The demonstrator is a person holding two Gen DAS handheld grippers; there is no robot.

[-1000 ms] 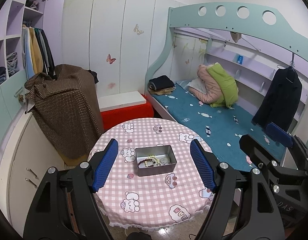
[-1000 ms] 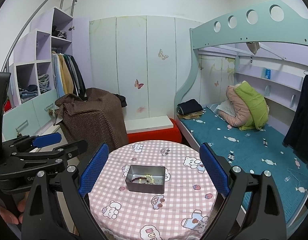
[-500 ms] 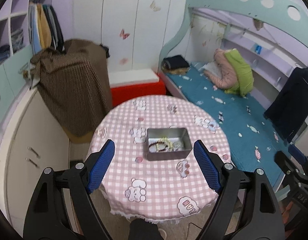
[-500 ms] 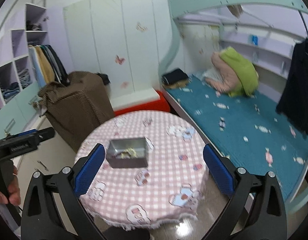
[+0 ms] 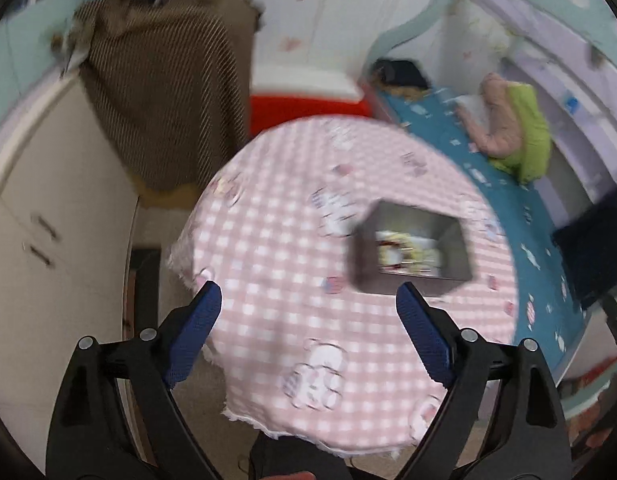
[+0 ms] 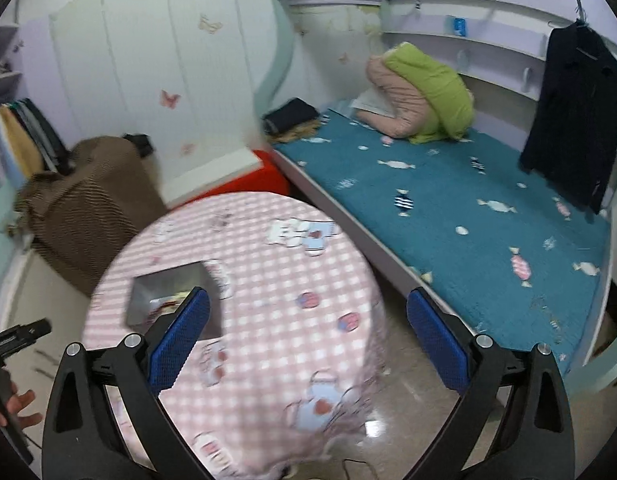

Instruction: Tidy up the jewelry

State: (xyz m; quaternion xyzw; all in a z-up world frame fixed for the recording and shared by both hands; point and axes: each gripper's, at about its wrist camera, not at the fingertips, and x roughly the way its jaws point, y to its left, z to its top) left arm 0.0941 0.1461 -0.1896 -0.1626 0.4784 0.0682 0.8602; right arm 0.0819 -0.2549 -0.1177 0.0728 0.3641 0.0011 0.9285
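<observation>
A grey metal tin (image 5: 412, 254) with a blurred heap of beaded jewelry (image 5: 406, 255) inside sits on the round table with the pink checked cloth (image 5: 292, 248). My left gripper (image 5: 308, 306) is open and empty above the table's near side, the tin just beyond its right finger. In the right wrist view the tin (image 6: 170, 298) lies at the left, partly behind the left finger. My right gripper (image 6: 308, 312) is open and empty, over the table's right edge (image 6: 364, 280). Both views are motion-blurred.
A bunk bed with a teal mattress (image 6: 468, 216) runs along the right, with rolled bedding (image 6: 420, 96) and a hanging dark coat (image 6: 572, 120). A brown dotted cover (image 5: 164, 80) drapes furniture at the left. A red box (image 5: 308, 108) stands behind the table.
Both grippers have dropped closer to the table and tilted down. The left view swung left, so the tin now sits to the right; the right view swung right toward the bed. Both stay open.
</observation>
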